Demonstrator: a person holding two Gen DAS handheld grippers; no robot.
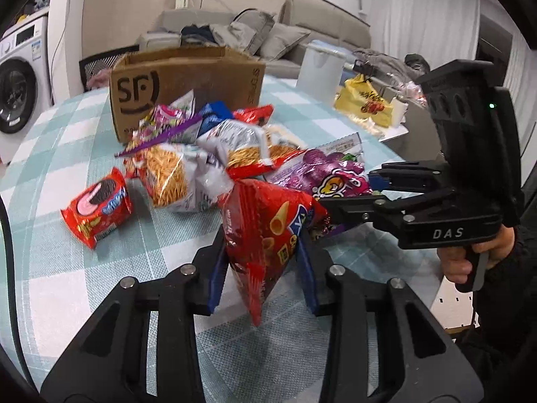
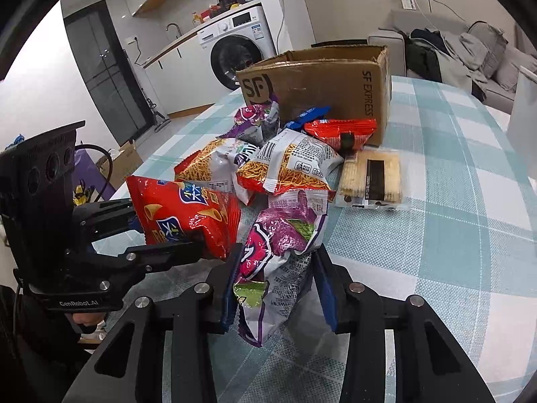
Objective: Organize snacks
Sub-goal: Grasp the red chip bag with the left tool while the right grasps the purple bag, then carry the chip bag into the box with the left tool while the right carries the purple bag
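My left gripper (image 1: 261,235) is shut on a red bag of cone snacks (image 1: 268,221), which hangs tilted between its blue pads just above the checked tablecloth. The right wrist view shows that gripper (image 2: 167,226) from the side, pinching the red bag (image 2: 181,215). My right gripper (image 2: 277,250) is shut on a purple and white snack bag (image 2: 278,231). In the left wrist view the right gripper (image 1: 347,189) reaches in from the right, a hand on its handle, and the purple bag (image 1: 329,171) shows. Behind both lies a pile of snack bags (image 1: 188,168) in front of an open cardboard box (image 1: 181,80).
A red cookie pack (image 1: 97,205) lies left of the pile and a pack of crackers (image 2: 372,178) right of it. A white container (image 1: 320,67) and a yellow bag (image 1: 365,100) stand at the far right. Bare tablecloth (image 2: 453,235) stretches to the right.
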